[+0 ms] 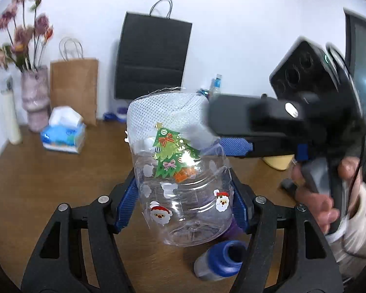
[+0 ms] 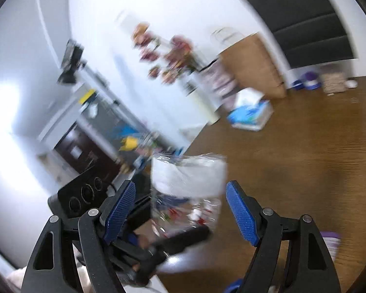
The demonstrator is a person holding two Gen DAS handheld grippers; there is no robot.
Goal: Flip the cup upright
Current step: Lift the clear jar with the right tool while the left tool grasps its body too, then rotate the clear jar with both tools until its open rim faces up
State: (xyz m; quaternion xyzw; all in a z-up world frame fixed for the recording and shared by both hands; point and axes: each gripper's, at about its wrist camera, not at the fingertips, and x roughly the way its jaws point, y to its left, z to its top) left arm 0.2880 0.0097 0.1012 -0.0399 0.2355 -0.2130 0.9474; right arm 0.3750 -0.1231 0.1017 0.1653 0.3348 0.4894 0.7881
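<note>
Presently, left wrist view: left tool (image 1: 183,195) closed on clear cup (image 1: 180,171) with Christmas stickers, blue pads pressing both sides, cup lifted over table (image 1: 48,183). Right tool's finger (image 1: 234,146) beside cup wall, contact uncertain. Judgement: keep squeeze steady, rotate slowly, set base flat on table.

Right wrist view, blurred: right tool (image 2: 180,210) wide open, pads well apart either side of cup (image 2: 188,190), gripping nothing.

— Clear cup (image 1: 183,190), printed with a green Christmas tree and red-hatted Santas; white dotted mesh inside.
— Blue textured pads (image 2: 241,213) on the black right claw (image 2: 180,210). Behind?
— Brown wood-grain tabletop (image 1: 36,183), kraft-brown bag (image 1: 74,90), black bag (image 1: 152,57), pink flowers (image 1: 22,34).
</note>
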